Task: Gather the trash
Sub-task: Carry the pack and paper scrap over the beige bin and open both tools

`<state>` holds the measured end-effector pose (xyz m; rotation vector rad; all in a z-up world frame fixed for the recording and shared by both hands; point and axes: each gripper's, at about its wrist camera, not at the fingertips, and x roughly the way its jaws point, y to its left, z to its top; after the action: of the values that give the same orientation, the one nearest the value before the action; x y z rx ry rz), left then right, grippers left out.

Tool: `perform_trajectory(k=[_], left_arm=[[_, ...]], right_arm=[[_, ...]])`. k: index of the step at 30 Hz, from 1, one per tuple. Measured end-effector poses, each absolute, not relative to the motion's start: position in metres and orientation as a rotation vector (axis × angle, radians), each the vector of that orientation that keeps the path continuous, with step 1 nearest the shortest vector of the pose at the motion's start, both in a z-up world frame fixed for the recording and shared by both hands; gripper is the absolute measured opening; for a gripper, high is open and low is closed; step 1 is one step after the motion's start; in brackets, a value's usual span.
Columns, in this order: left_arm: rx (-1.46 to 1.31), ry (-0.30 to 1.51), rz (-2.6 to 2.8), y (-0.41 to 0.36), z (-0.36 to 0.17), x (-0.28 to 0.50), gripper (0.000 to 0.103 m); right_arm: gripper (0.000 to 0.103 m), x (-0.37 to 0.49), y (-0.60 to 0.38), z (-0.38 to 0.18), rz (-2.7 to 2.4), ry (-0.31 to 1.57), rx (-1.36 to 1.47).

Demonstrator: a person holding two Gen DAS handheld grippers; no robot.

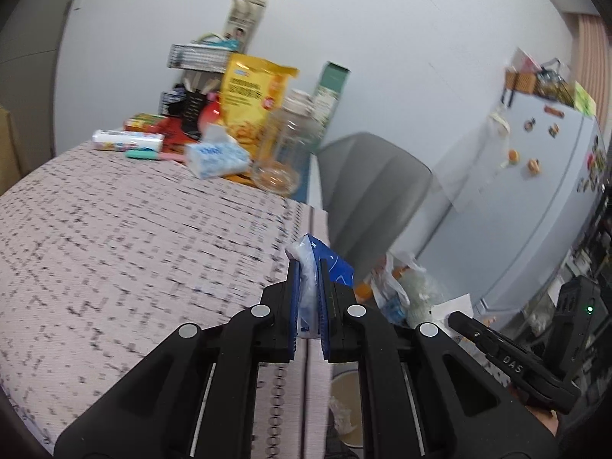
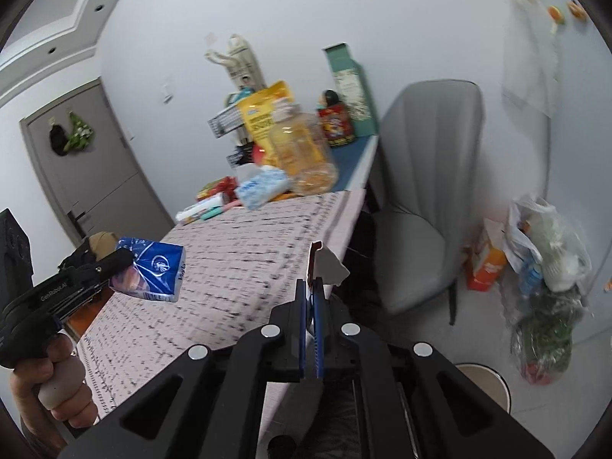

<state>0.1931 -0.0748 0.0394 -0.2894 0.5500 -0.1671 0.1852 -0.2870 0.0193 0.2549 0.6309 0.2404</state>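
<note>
Trash is already in both grippers: the left gripper (image 1: 309, 298) has its jaws clamped on a blue-and-white tissue packet (image 1: 311, 267), which stands up between the fingers at lower centre of the left wrist view, its long axis running along the fingers and its top poking past the tips. Seen from the right wrist view, that same left gripper (image 2: 114, 267) sits at the lower left of the frame, the person's hand (image 2: 57, 382) wrapped round its handle, with the tissue packet (image 2: 151, 269) held out over the near edge of the table (image 2: 229, 260). The right gripper (image 2: 311, 298) is pinched nearly shut on a torn scrap of white card with a red edge (image 2: 327, 264), which sticks up and leans to the right above the fingertips. Below and right of those fingers, at the lower right of the frame, a round bin rim (image 2: 485, 375) shows on the floor; the right gripper looks the nearer of the two to it, so I judge the drop lies down and to the right of both. Beyond it a full plastic bag of rubbish (image 2: 547, 267) stands against the wall, beside an orange carton (image 2: 485, 267). A grey chair (image 2: 420, 199) stands between table and wall. Farthest, at the table's back, are a tissue box (image 2: 262, 187), a clear plastic jar (image 2: 302, 153) and a yellow snack bag (image 2: 264, 111).
</note>
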Motion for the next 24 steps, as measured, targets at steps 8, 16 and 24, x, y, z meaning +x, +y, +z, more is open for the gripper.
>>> perform_trajectory(k=[8,16,24], left_arm=[[-0.221,0.677,-0.283,-0.141,0.001,0.224,0.009],[-0.176,0.786,-0.352,-0.197,-0.034,0.247,0.009],[-0.112,0.870,-0.401,-0.251,-0.065,0.259,0.009]], right_arm=[[0.005,0.188,-0.360,-0.039,0.081,0.726,0.357],[0.008,0.189,-0.411,-0.097,0.006,0.800,0.430],[0.053,0.181,-0.453,-0.140,0.014,0.836,0.562]])
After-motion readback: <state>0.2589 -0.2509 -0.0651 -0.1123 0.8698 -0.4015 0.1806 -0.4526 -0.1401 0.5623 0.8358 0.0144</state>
